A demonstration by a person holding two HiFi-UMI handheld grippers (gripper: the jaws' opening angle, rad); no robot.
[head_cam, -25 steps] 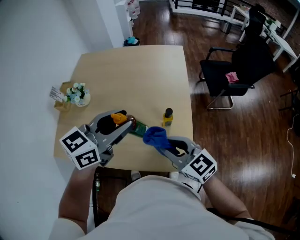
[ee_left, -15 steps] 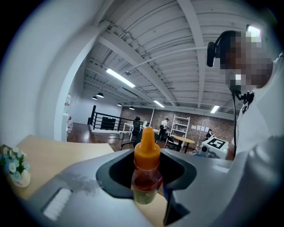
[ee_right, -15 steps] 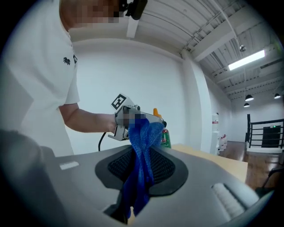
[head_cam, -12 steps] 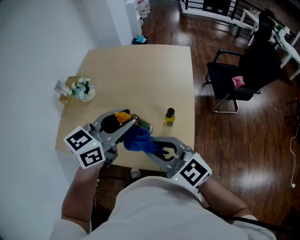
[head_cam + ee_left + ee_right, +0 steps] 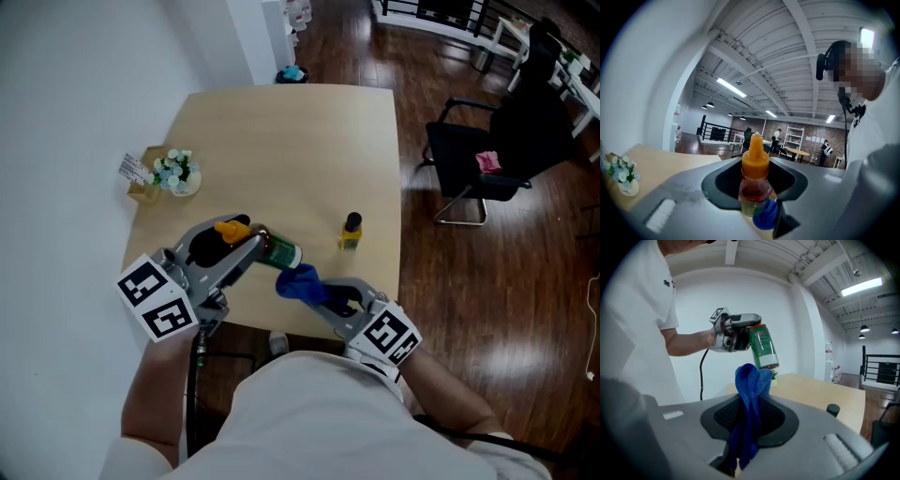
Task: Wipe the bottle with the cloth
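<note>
My left gripper (image 5: 246, 246) is shut on a bottle (image 5: 277, 252) with an orange cap and a green label, held lying sideways above the table's near edge. In the left gripper view the bottle (image 5: 754, 187) stands between the jaws, cap toward the camera. My right gripper (image 5: 319, 291) is shut on a blue cloth (image 5: 298, 281), whose bunched end touches the bottle's base end. Seen from the right gripper, the cloth (image 5: 750, 394) rises from the jaws to just under the bottle (image 5: 762, 347), and the left gripper (image 5: 736, 333) holds it from the left.
A small yellow bottle with a black cap (image 5: 351, 231) stands on the wooden table (image 5: 281, 150) near its right edge. A small pot of flowers (image 5: 175, 172) sits at the table's left edge. A black office chair (image 5: 497, 150) stands to the right.
The cloth has slid from over the bottle's middle, next to the left jaws, out to its base end. My right gripper has moved right and slightly back.
</note>
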